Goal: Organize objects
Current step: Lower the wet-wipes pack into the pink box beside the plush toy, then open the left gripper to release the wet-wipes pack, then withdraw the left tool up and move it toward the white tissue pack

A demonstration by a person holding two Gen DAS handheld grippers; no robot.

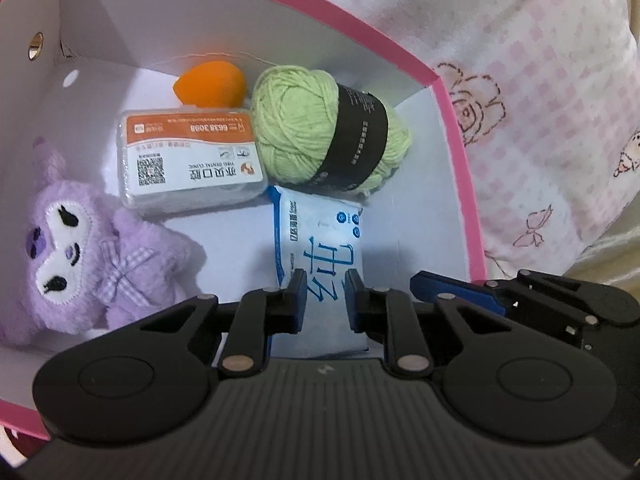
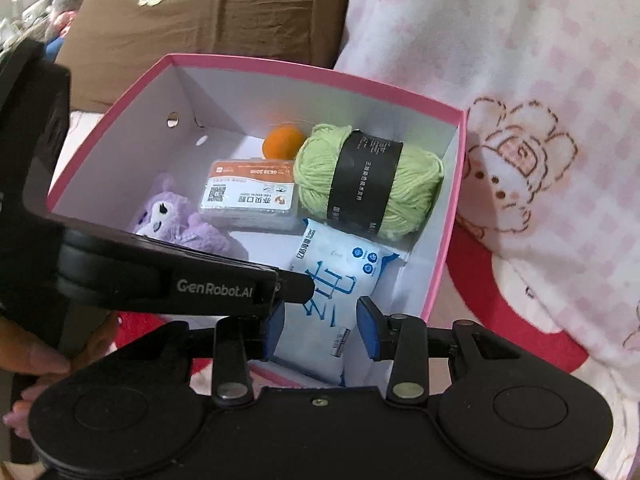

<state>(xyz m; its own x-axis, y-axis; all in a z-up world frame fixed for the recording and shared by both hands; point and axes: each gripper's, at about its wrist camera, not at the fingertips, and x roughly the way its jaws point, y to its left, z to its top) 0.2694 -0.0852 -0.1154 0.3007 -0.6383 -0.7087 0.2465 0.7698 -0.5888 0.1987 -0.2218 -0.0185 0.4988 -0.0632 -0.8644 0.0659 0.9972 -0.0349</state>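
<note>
A white box with a pink rim (image 1: 452, 128) (image 2: 320, 70) holds a purple plush (image 1: 80, 252) (image 2: 176, 216), an orange sponge (image 1: 212, 84) (image 2: 282, 142), a floss box (image 1: 188, 160) (image 2: 248, 196), green yarn (image 1: 332, 132) (image 2: 368, 184) and a blue-and-white tissue packet (image 1: 320, 232) (image 2: 340, 264). My left gripper (image 1: 326, 300) (image 2: 306, 292) hangs just over the packet's near half. Its jaws are drawn in to a narrow slit and nothing shows pinched between them. My right gripper (image 2: 322, 328) hovers at the box's near right corner, jaws apart, with the packet showing below the gap. One of its blue fingers (image 1: 448, 290) lies right of the packet.
A pink-and-white patterned blanket (image 1: 540, 80) (image 2: 520, 80) lies right of and behind the box. A brown cushion (image 2: 220, 12) stands at the back left. Red fabric (image 2: 500, 300) shows under the box's right side. A hand (image 2: 36, 356) holds the left gripper's body.
</note>
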